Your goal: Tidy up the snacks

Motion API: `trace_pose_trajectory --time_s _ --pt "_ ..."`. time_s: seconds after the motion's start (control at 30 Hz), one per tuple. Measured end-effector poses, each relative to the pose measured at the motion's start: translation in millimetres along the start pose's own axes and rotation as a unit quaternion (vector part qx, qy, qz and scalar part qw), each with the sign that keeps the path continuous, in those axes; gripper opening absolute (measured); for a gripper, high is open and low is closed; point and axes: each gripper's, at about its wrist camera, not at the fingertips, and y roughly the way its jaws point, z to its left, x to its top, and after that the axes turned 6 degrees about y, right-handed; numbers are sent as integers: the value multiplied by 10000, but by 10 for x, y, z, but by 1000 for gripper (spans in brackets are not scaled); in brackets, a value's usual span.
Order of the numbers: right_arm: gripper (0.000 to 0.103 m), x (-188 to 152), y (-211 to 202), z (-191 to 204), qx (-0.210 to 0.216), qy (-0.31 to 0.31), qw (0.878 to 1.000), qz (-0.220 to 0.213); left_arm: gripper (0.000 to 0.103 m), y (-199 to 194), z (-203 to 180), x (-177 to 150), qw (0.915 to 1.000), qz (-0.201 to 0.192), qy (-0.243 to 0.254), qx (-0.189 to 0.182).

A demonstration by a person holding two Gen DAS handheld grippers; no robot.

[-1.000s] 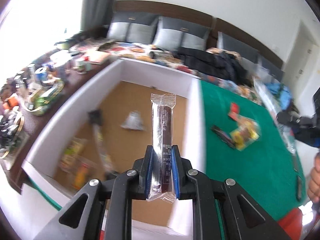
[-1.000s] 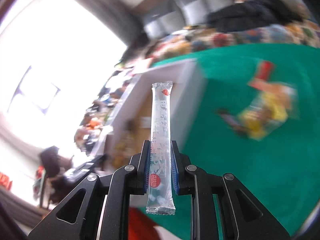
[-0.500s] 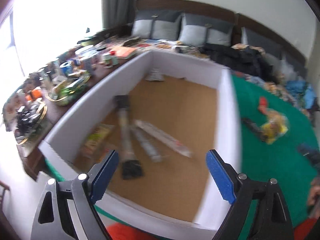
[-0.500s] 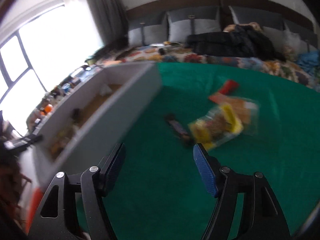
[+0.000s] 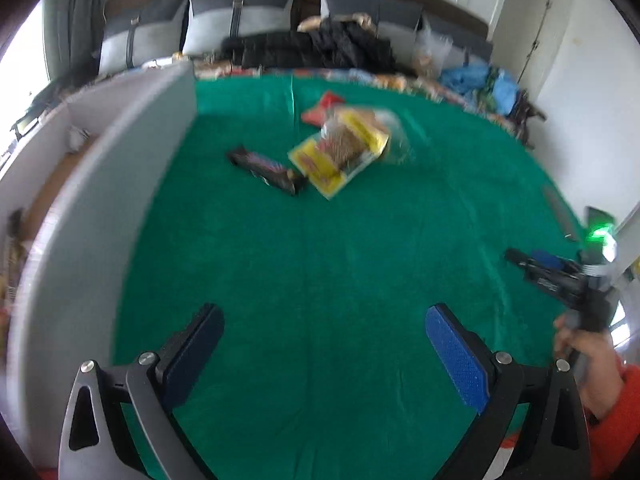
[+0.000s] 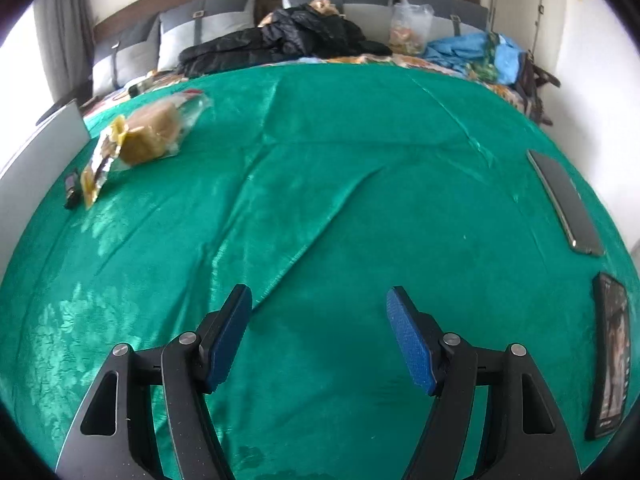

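a green cloth (image 6: 360, 208) is covering the whole work surface, creased in long folds toward the middle. beyond it a bed is lying under grey cushions (image 6: 208, 28) and a black jacket (image 6: 288, 40), with blue bags (image 6: 472, 52) at the far right corner.

a white box (image 5: 100, 208) is standing along the cloth's left edge, its near wall upright. the snacks are lying well apart from both grippers: a yellow packet (image 5: 344, 148) is touching a dark bar (image 5: 264, 168), and something red, perhaps another pack (image 5: 326, 106), is peeking out behind it.

two phones (image 6: 568, 204) are lying along the right edge.

the left gripper (image 5: 324, 332) is opening wide over bare cloth, nothing between its fingers. the right gripper (image 6: 320, 320) is hanging parted and empty. the near half of the cloth is lying open.
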Motion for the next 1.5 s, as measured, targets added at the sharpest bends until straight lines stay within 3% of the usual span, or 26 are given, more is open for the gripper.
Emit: trace_pose_trajectory --time_s 0.17,0.33,0.5,1.5 --pt "82 71 -6 46 -94 0 9999 117 100 493 -36 32 9989 230 -114 391" --pt "85 -1 -174 -75 -152 21 9998 115 102 754 43 -20 9965 209 112 798" --pt "85 -19 -178 -77 -164 31 9998 109 103 755 69 -65 9968 37 112 796" --pt "85 -16 -177 -105 -205 75 9997 103 103 775 72 -68 9968 34 110 797"
